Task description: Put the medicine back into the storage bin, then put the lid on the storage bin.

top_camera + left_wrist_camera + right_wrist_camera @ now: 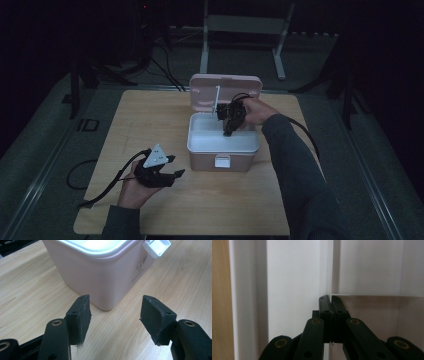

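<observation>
A pink storage box (200, 161) with a white inside stands open in the middle of the table, its lid (202, 92) tilted back. My right gripper (228, 132) reaches down into the box from the right. In the right gripper view its jaws (331, 298) are shut on a thin white divider (329, 270), seen edge-on and standing upright against the white inner walls. My left gripper (172, 166) rests on the table to the box's front left. It (115, 312) stands open, nothing between its pads, facing a corner of the box (100, 277).
A white latch (222, 161) hangs at the front of the box, and the latch (156, 246) is in the left gripper view at top right. The wooden table (150, 115) has bare room left of and in front of the box. Cables trail off the table's left and right edges.
</observation>
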`<state>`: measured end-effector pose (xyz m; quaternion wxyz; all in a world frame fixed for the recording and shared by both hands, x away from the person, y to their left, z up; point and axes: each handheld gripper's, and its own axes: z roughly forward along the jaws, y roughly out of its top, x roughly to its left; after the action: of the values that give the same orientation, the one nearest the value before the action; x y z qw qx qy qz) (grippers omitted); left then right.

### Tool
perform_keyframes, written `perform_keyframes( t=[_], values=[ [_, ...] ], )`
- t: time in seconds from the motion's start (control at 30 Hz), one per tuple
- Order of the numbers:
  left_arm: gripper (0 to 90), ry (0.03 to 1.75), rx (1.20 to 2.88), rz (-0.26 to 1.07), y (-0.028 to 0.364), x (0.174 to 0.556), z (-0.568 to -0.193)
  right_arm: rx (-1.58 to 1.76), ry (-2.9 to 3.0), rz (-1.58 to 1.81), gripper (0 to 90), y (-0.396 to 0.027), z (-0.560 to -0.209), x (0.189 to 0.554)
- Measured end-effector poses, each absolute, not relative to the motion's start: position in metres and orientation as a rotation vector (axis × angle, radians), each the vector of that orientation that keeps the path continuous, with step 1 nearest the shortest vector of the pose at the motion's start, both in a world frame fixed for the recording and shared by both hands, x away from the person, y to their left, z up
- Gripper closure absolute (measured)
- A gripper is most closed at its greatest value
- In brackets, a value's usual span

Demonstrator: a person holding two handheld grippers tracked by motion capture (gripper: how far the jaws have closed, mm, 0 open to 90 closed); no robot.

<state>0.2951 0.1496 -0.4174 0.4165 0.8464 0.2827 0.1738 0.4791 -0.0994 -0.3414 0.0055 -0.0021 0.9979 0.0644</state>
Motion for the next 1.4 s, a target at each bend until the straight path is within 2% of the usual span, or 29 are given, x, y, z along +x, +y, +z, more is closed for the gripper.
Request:
perform_keyframes(
  t=[0.13, 0.27, 0.5, 1.13, 1.4],
  values=[
    [40.8, 0.708, 2.125, 0.438, 0.15, 0.295, -0.417, 0.007, 3.125, 0.204, 87.8, -0.1, -0.344, 0.479],
    [40.8, 0.712, 2.119, 0.442, 0.151, 0.294, -0.416, 0.045, 3.128, 0.203, 80.5, -0.103, -0.343, 0.479],
    [40.7, 0.72, 2.107, 0.431, 0.153, 0.295, -0.417, 0.068, 3.055, 0.27, 76.3, -0.118, -0.331, 0.473],
    [40.6, 0.723, 2.07, 0.436, 0.16, 0.302, -0.411, 0.356, 2.971, 0.522, 62.2, -0.211, -0.315, 0.463],
    [40.4, 0.737, 2.039, 0.422, 0.167, 0.313, -0.406, 0.564, 2.86, 0.655, 55.4, -0.235, -0.318, 0.464]
  ],
)
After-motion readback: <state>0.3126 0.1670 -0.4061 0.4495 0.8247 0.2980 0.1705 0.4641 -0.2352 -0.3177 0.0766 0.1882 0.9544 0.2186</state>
